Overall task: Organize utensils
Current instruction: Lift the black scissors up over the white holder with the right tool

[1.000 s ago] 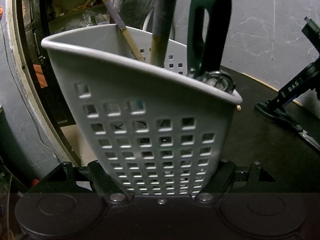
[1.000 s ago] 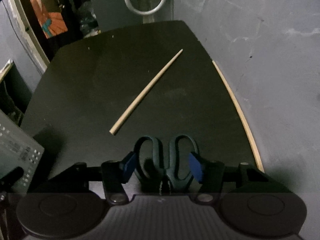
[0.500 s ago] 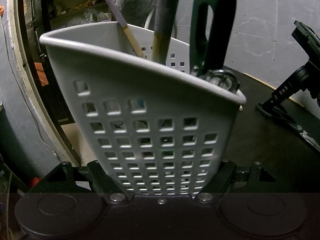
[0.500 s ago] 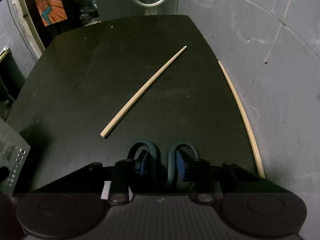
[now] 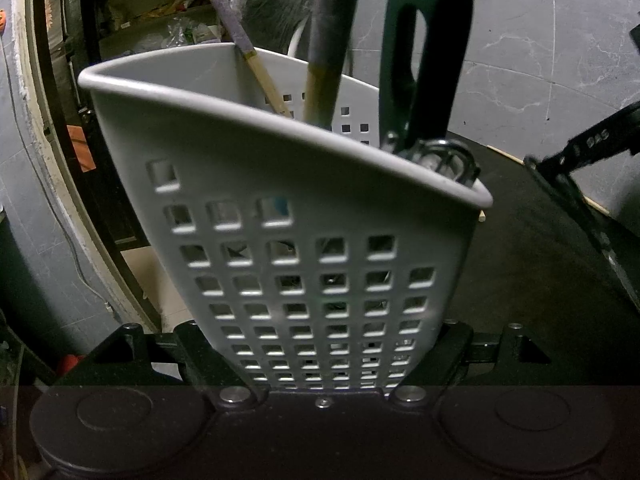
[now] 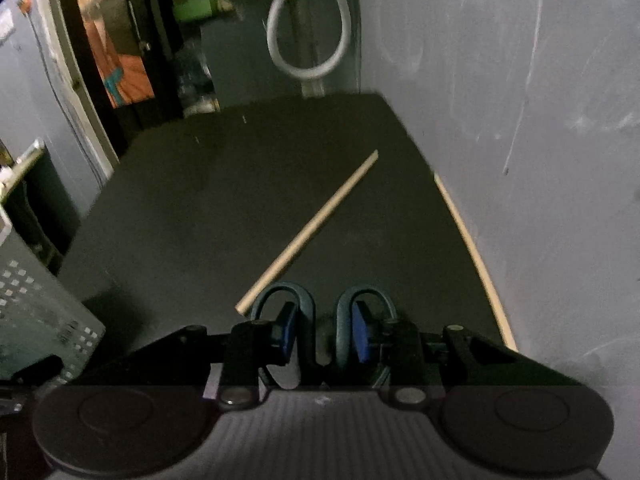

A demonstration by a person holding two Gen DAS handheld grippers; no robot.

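Note:
My left gripper [image 5: 324, 360] is shut on a white perforated utensil caddy [image 5: 280, 208] and holds it by its lower sides. In the caddy stand a chopstick [image 5: 240, 44], a thick wooden handle [image 5: 328, 48] and a dark green looped handle [image 5: 424, 52]. My right gripper [image 6: 324, 336] is shut on the dark green handles of a pair of scissors [image 6: 324, 316], its blue pads inside the finger loops. The scissors and right gripper also show at the right of the left wrist view [image 5: 580, 184]. A single wooden chopstick [image 6: 308, 232] lies on the black table [image 6: 192, 208].
The caddy's corner shows at the left of the right wrist view [image 6: 36, 316]. A grey wall [image 6: 520, 120] runs along the table's right edge, with a light wooden strip [image 6: 472, 256] at its foot. A white hose loop [image 6: 308, 28] hangs at the back.
My right gripper closed on the scissors' handles and lifted them off the table, tilting its view upward. The left gripper still holds the caddy, barely moved.

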